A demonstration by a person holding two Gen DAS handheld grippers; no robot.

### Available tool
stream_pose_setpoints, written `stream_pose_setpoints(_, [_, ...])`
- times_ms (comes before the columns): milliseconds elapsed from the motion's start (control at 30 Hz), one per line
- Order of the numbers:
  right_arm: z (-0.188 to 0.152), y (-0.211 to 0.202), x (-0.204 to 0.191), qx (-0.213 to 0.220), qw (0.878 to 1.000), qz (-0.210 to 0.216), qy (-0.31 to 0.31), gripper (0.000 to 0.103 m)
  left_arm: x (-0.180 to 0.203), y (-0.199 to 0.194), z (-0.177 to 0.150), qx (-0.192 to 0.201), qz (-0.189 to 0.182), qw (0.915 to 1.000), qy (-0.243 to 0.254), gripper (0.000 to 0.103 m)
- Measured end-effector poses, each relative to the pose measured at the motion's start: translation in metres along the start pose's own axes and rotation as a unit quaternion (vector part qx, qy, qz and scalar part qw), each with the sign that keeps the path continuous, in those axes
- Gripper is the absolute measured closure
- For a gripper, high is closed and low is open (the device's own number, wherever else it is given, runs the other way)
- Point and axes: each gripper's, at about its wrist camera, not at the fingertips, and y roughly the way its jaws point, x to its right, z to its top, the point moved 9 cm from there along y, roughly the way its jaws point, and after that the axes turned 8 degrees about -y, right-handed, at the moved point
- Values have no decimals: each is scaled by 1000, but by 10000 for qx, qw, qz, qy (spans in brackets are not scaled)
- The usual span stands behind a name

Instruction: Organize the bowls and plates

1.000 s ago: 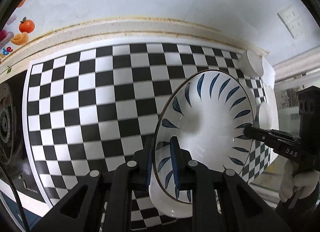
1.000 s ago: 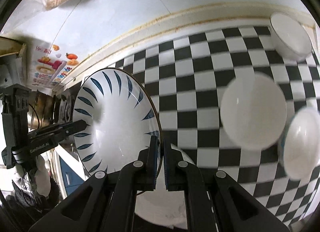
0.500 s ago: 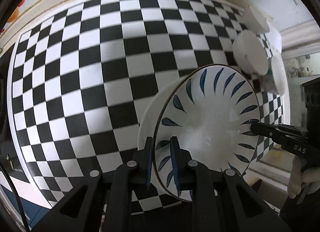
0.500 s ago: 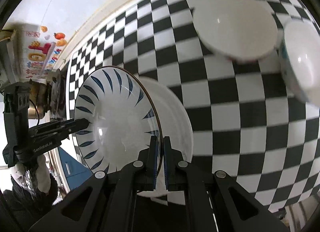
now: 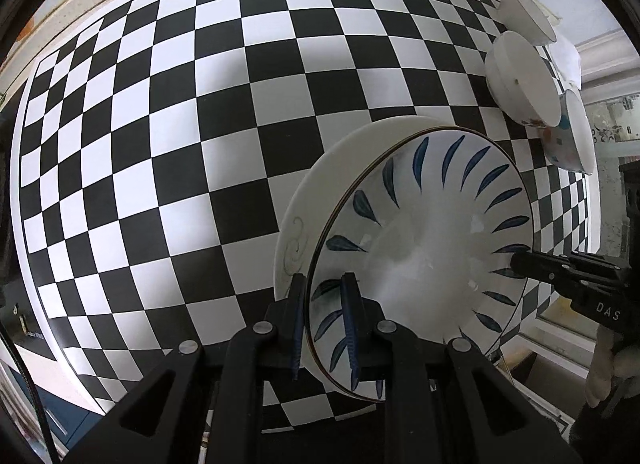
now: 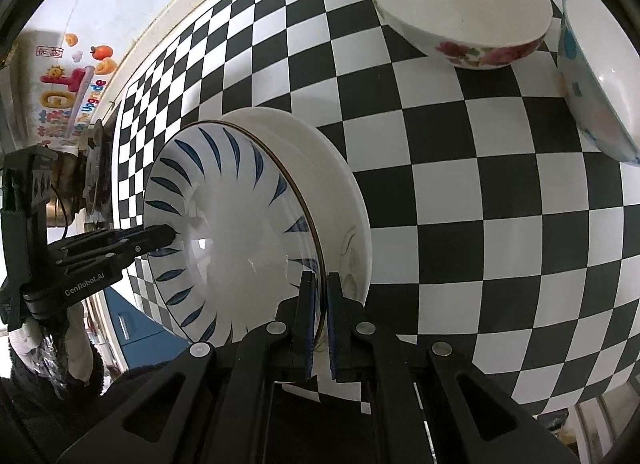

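Note:
A deep white plate with blue leaf marks [image 5: 424,248] [image 6: 232,232] hangs between both grippers, held by opposite rims. My left gripper [image 5: 324,284] is shut on its near rim in the left wrist view, and the right gripper's fingertips [image 5: 520,264] clamp the far rim. In the right wrist view my right gripper [image 6: 320,278] is shut on the rim, with the left gripper's fingertips [image 6: 168,234] across from it. Directly under the leaf plate lies a larger white plate with a faint swirl [image 5: 308,200] [image 6: 344,184]. Whether the two plates touch is unclear.
Everything sits on a black-and-white checkered counter [image 5: 160,144]. A floral bowl [image 6: 460,0] [image 5: 520,76] and a bowl with blue and pink marks [image 6: 596,80] [image 5: 568,136] stand to the right, with another white bowl [image 5: 532,14] behind. A gloved hand [image 6: 76,344] holds the left gripper.
Both grippers have come down toward the counter with the leaf plate. The white swirl plate has come into view right under it, and the bowls now look closer.

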Motion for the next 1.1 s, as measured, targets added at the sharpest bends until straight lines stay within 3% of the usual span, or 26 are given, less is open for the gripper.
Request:
stream_pose_setpoints(667, [4,9,-5,-143,9992,-337,-149,95,2,19,-12,-116,169,9998,-26,87])
stream_pose_setpoints(1100, [6,-9,-6,100,9977,-671,-53,92,1,5,-15,77,314,9991,-263,86])
